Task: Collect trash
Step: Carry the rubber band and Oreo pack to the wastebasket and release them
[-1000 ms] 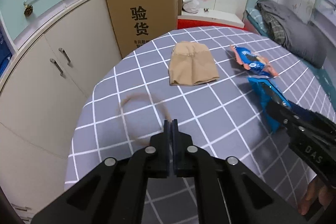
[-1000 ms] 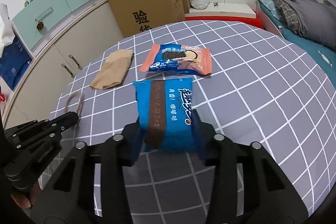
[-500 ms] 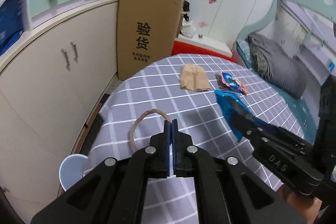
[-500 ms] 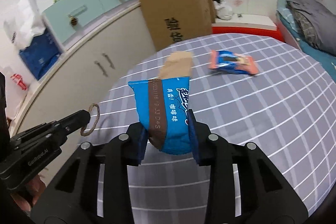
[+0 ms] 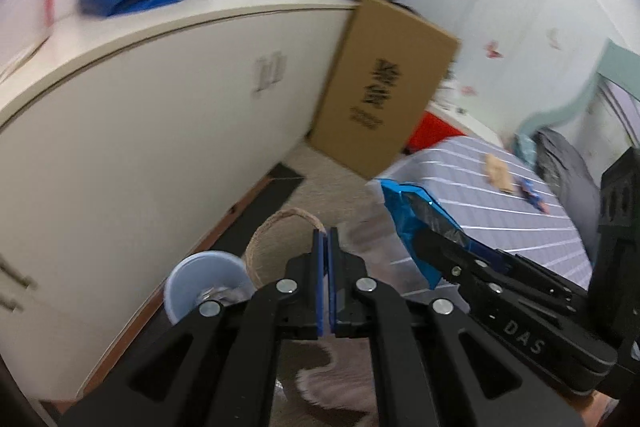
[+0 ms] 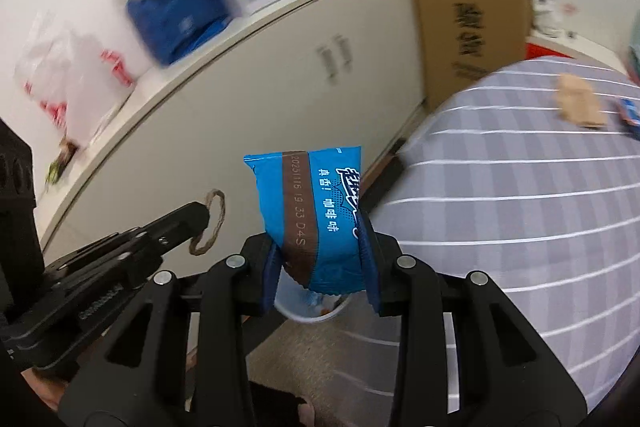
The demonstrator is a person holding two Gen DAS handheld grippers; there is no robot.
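My left gripper (image 5: 326, 233) is shut on a brown twine loop (image 5: 276, 227) and holds it above a pale blue bin (image 5: 200, 283) on the floor. The loop also shows in the right wrist view (image 6: 210, 223). My right gripper (image 6: 318, 227) is shut on a blue snack wrapper (image 6: 312, 211), held off the table's edge above the bin (image 6: 312, 311). The wrapper also shows in the left wrist view (image 5: 416, 219). A tan paper bag (image 6: 578, 103) and an orange-blue wrapper (image 6: 630, 115) lie on the grey checked table (image 6: 520, 219).
White cabinets (image 5: 140, 131) run along the left. A large cardboard box (image 5: 384, 83) leans between the cabinets and the table. A bed with grey bedding (image 5: 560, 163) is at the far right. The floor is beige carpet (image 5: 320, 379).
Both grippers have swung left off the table with their loads, to above the blue bin by the cabinets. The bag and orange wrapper stay on the table.
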